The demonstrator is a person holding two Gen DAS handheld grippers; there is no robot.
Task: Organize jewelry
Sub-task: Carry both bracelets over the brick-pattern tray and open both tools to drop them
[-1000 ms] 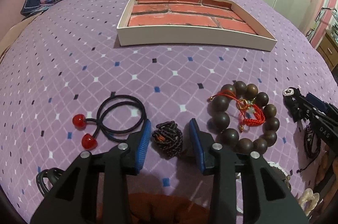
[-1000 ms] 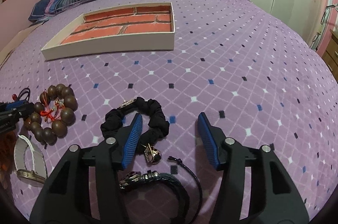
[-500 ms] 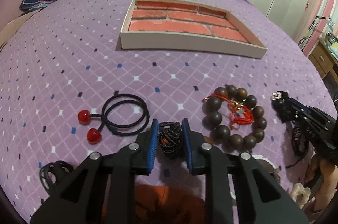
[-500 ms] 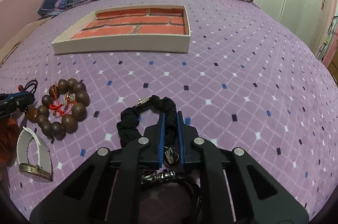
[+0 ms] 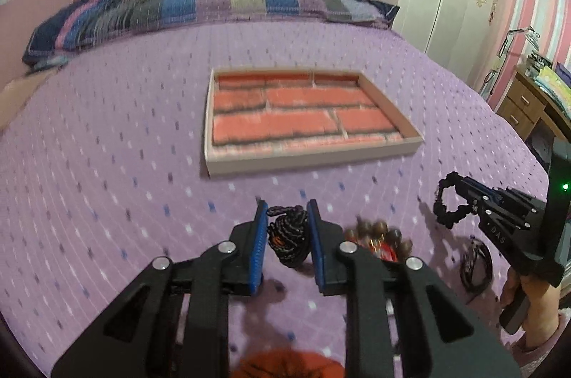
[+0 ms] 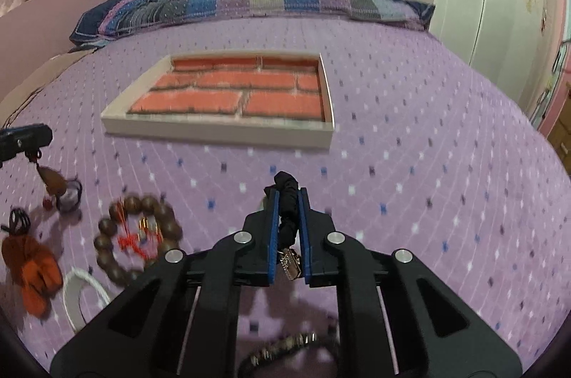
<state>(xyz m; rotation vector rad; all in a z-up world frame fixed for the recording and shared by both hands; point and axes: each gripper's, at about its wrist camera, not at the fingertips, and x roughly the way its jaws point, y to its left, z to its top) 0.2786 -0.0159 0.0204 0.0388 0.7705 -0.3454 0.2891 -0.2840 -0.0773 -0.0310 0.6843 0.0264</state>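
Left gripper (image 5: 284, 210): blue pads closed onto a black cord bundle (image 5: 288, 235), a tight wad of braided cord with pale flecks and a spot of orange. It hangs between the pads, raised above the bed (image 5: 107, 164) (its shadow falls on the cover below).

Right gripper (image 6: 287, 197): pads nearly together, pinching a black scrunchie (image 6: 287, 199), a ruched fabric band with a small silver charm (image 6: 289, 263) dangling under it. Also lifted off the bed.

Tray (image 5: 307, 160): shallow, pale rim, brick-print floor, lying mid-bed towards the pillow (image 5: 200, 8) end, beyond both grippers.

Left wrist view only: the scrunchie seen side-on as a full open loop at the tip of the right gripper near the bed's right edge; a dark bracelet (image 5: 476, 265) on the cover beneath it; the person's hand (image 5: 535, 317) around the handle. The bead bracelet (image 5: 382, 231) is half hidden behind the right finger.

Right wrist view only: the bead bracelet (image 6: 137, 237) whole, big brown beads with red thread and tassel inside the ring, at the lower left of the bed. Left of it, an orange item (image 6: 34, 274) (blurred, cannot identify), a white band (image 6: 76, 292), a small brownish pendant (image 6: 53, 185) with a dark loop. A metal-link chain (image 6: 282, 346) lies under the gripper body.
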